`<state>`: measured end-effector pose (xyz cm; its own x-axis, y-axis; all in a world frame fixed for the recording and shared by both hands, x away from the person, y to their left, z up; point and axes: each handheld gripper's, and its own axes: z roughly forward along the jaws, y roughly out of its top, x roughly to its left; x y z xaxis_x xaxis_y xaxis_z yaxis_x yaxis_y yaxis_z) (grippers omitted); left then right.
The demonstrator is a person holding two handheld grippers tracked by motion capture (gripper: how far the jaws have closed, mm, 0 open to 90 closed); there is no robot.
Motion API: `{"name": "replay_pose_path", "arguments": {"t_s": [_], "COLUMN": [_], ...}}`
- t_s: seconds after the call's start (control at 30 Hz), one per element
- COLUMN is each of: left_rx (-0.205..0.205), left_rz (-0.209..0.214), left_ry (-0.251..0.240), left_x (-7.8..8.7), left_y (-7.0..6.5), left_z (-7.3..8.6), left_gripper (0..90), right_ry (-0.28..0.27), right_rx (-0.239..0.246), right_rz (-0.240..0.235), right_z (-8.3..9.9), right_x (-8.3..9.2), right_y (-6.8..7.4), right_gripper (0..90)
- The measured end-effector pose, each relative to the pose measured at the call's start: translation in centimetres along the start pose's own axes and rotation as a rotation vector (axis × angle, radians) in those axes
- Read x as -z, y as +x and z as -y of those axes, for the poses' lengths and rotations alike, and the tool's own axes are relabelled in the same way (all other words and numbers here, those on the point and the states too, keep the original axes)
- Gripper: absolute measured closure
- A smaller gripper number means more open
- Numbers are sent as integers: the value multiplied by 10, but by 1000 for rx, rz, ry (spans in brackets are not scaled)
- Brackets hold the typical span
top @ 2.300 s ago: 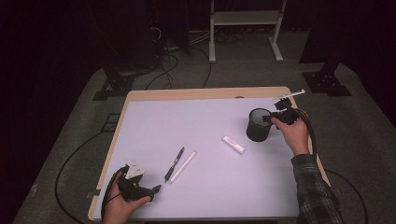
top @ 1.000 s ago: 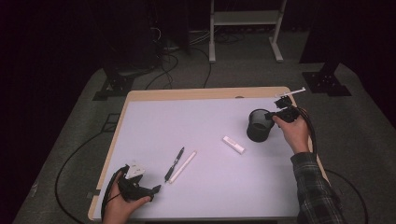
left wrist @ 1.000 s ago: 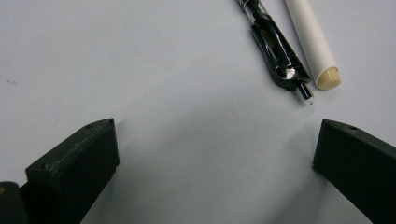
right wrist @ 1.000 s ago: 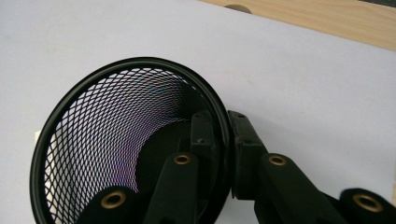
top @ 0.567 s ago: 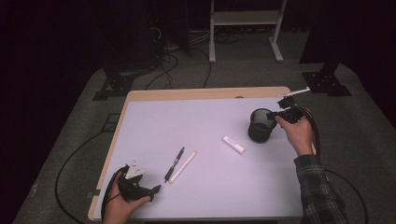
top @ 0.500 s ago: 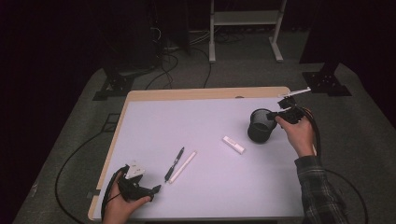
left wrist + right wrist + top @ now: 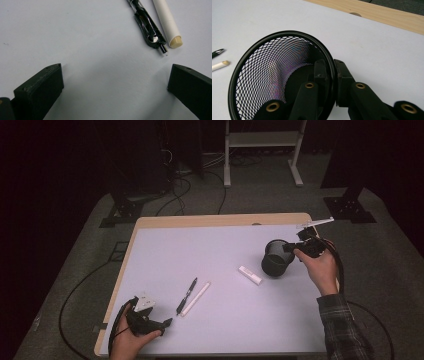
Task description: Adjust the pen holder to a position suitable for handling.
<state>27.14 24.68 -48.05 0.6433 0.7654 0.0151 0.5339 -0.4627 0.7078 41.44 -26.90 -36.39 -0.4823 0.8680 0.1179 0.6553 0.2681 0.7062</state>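
— Two grippers: what does your right gripper pinch?
— The tilted black wire-mesh cup's rim, near the table's right edge. Your left gripper is spread, holding nothing.

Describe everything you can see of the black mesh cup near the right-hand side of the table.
The mesh cup is a round black pen holder of what looks like wire mesh, with a solid smooth rim and a solid dark base. It looks empty inside. It is tipped, its mouth tilted towards the table's left side. The right gripper is shut on its wall at the rim, one jaw inside, one outside. It is above the white table, just right of a short white stick.
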Motion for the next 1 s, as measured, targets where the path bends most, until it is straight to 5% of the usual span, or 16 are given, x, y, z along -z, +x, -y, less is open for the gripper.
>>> {"name": "replay_pose_path", "arguments": {"t_s": [1.0], "left_rx": [0], "left_rz": [0], "left_ry": [1], "left_x": [0], "left_y": [0], "left_z": [0], "left_gripper": [0], "right_ry": [-8], "right_rx": [82], "right_rz": [-110], "right_z": [18], "right_x": [7], "right_y": [49], "right_gripper": [812]}}
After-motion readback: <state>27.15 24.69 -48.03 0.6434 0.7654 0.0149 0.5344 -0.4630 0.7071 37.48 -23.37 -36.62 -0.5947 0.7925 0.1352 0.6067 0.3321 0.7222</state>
